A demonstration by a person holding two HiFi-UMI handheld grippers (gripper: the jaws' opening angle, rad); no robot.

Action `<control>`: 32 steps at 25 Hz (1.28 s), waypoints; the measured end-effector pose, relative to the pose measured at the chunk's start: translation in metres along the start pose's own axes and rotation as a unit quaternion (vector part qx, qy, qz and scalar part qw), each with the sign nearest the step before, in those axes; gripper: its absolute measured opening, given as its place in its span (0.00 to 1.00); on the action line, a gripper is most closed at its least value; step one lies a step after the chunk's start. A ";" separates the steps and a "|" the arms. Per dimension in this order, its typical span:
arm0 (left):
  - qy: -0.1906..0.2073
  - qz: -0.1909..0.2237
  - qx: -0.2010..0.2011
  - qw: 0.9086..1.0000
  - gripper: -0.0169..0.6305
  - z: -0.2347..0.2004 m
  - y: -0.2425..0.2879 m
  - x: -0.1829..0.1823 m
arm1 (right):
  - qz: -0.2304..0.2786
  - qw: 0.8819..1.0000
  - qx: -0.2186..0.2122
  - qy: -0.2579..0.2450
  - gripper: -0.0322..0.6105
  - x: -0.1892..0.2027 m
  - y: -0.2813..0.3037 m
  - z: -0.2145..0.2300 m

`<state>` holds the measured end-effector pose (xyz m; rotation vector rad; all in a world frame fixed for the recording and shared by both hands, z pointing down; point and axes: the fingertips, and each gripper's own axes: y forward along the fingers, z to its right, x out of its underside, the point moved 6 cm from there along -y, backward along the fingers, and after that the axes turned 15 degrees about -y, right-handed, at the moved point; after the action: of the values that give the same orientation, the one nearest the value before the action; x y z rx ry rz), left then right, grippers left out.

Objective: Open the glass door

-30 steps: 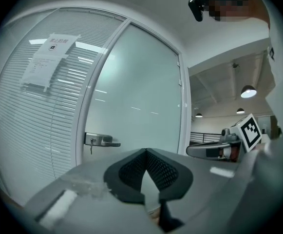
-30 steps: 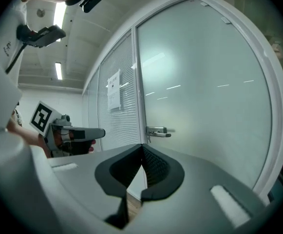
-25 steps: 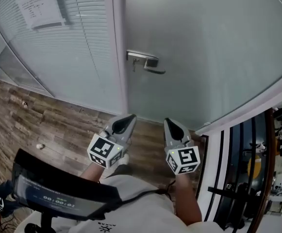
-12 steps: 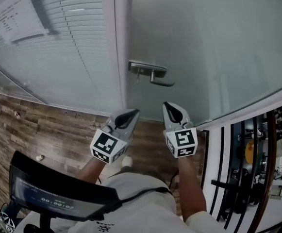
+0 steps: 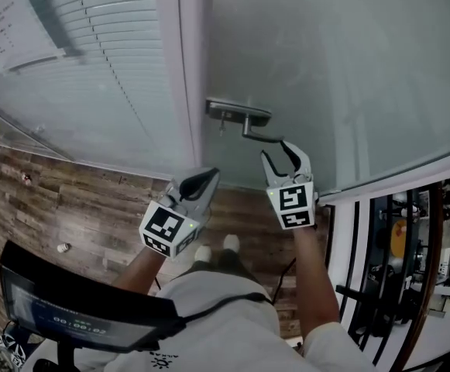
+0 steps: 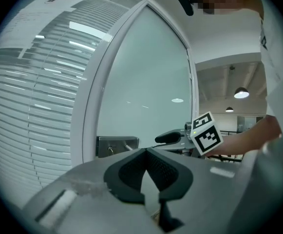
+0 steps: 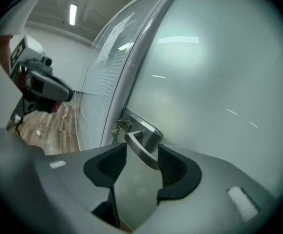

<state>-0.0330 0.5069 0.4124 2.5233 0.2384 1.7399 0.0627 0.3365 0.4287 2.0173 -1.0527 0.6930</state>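
Nearest the camera, at the lower left, a dark screen shows pale digits, and the person's white shirt fills the bottom of the head view. Below it, two pale shoes stand on a wood-plank floor with a few small white scraps on it.

The left tongs hang over the floor just short of the door's foot. Their tips are pressed together with nothing between them, as the left gripper view shows.

The right tongs are raised higher and spread wide, and the free end of the lever lies between the pads. In the right gripper view the metal handle runs between them, close against the right-hand pad.

The handle's plate sits at the left edge of the frosted glass door, beside a white frame post. Left of the post is a glazed panel with horizontal blinds and a paper sheet stuck to it. At the far right, black railings stand.
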 end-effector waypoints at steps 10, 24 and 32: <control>0.002 -0.011 -0.038 0.999 0.03 0.000 0.017 0.003 | -0.069 0.976 -0.032 -0.206 0.50 0.030 0.049 0.001; -0.013 -0.018 -0.072 0.997 0.03 -0.005 0.034 0.011 | -0.017 0.998 -0.030 -0.054 0.32 0.046 0.073 -0.011; -0.008 -0.011 -0.084 0.996 0.03 -0.008 0.035 0.006 | -0.005 0.998 -0.041 -0.051 0.30 0.049 0.089 -0.008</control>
<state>-0.0356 0.4728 0.4257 2.4056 0.1146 1.6563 0.0114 0.2869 0.5019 2.0037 -1.1097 0.5387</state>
